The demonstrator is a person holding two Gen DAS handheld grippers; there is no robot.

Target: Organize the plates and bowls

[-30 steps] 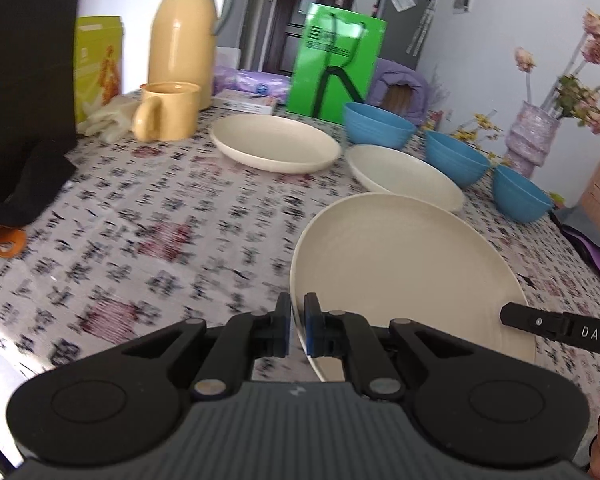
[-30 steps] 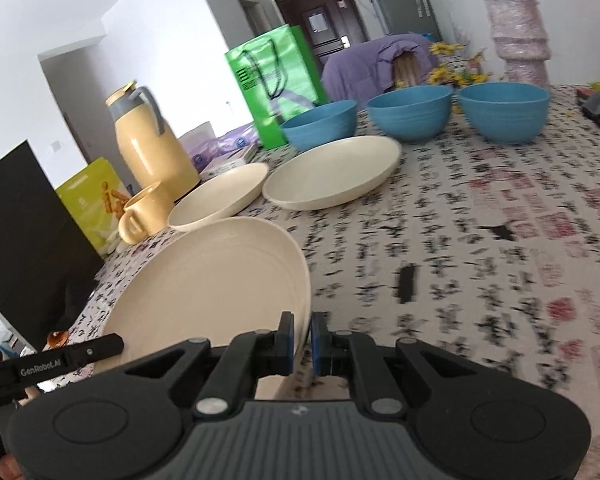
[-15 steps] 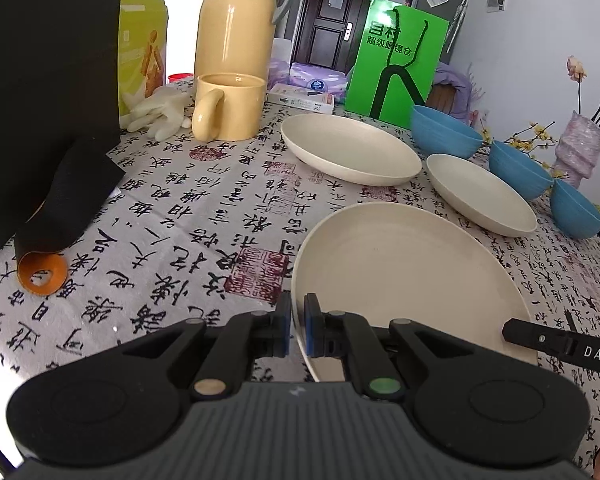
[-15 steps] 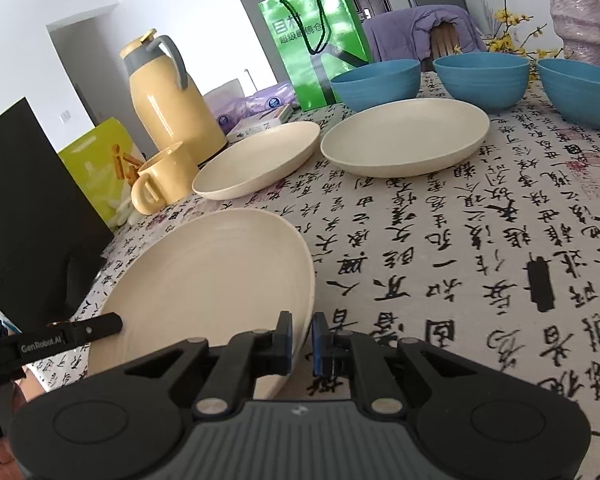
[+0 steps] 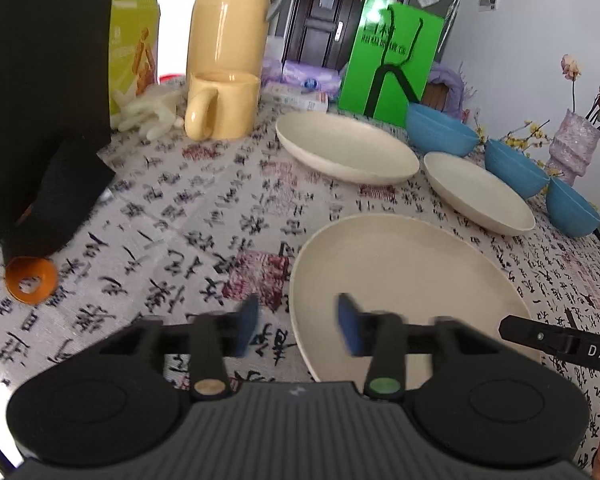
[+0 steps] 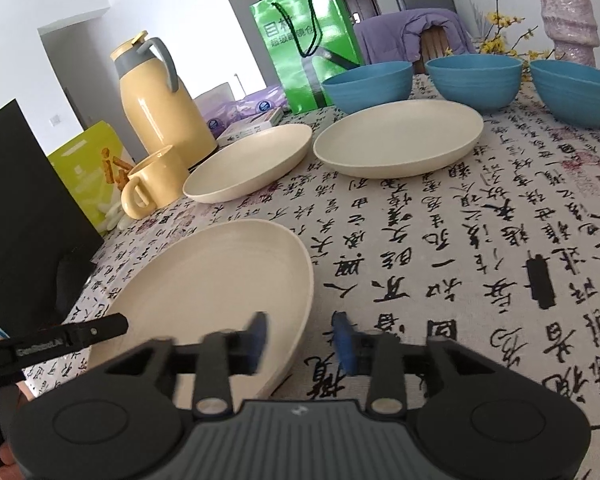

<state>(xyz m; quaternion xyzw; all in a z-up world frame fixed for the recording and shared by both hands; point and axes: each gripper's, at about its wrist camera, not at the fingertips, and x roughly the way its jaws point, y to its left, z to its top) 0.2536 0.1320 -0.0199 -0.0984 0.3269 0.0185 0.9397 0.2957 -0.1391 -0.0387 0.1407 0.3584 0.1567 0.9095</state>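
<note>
A large cream plate lies on the patterned tablecloth at the near edge; it also shows in the right wrist view. My left gripper is open, its jaws astride the plate's left rim. My right gripper is open, its jaws astride the plate's right rim. Two more cream plates lie farther back. Three blue bowls stand in a row behind them.
A yellow mug and yellow thermos stand at the back left, with a green bag, a green box and a purple vase. A black object with an orange ring sits at left.
Both grippers were shut on the near plate's rims and have now opened. The plate rests on the table.
</note>
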